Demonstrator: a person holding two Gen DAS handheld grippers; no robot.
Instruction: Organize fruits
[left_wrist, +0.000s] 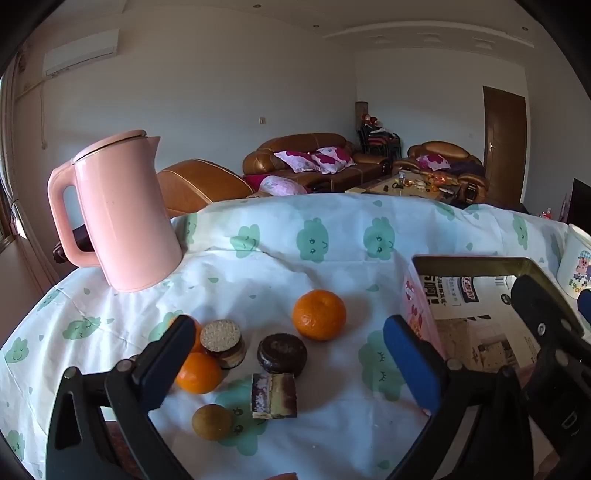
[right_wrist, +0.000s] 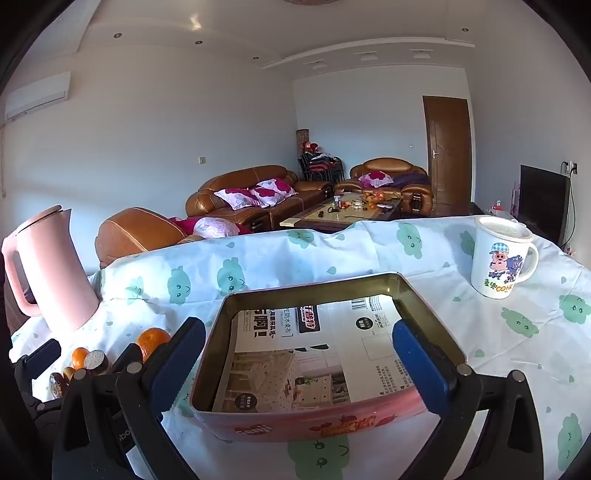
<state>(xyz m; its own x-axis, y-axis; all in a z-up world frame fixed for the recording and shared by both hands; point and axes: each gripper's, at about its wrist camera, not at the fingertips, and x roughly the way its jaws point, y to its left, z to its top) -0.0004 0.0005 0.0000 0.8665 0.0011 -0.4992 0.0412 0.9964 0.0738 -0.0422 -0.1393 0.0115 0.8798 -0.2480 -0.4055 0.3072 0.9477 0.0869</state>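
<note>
In the left wrist view, a mandarin (left_wrist: 319, 314) lies on the cloud-print cloth (left_wrist: 258, 266). Two more mandarins (left_wrist: 198, 372) sit by the left finger, partly hidden. A small brown round fruit (left_wrist: 212, 421) lies near the front. My left gripper (left_wrist: 291, 354) is open and empty above them. A pink tin box (right_wrist: 317, 347) lined with printed paper holds no fruit; it also shows in the left wrist view (left_wrist: 484, 317). My right gripper (right_wrist: 299, 354) is open and empty over the tin's near edge.
Among the fruit lie a round chocolate cake (left_wrist: 282, 353), a sesame-topped cake (left_wrist: 223, 341) and a layered cake slice (left_wrist: 274, 396). A pink kettle (left_wrist: 118, 210) stands back left. A white cartoon mug (right_wrist: 498, 258) stands back right. Sofas and a coffee table lie beyond.
</note>
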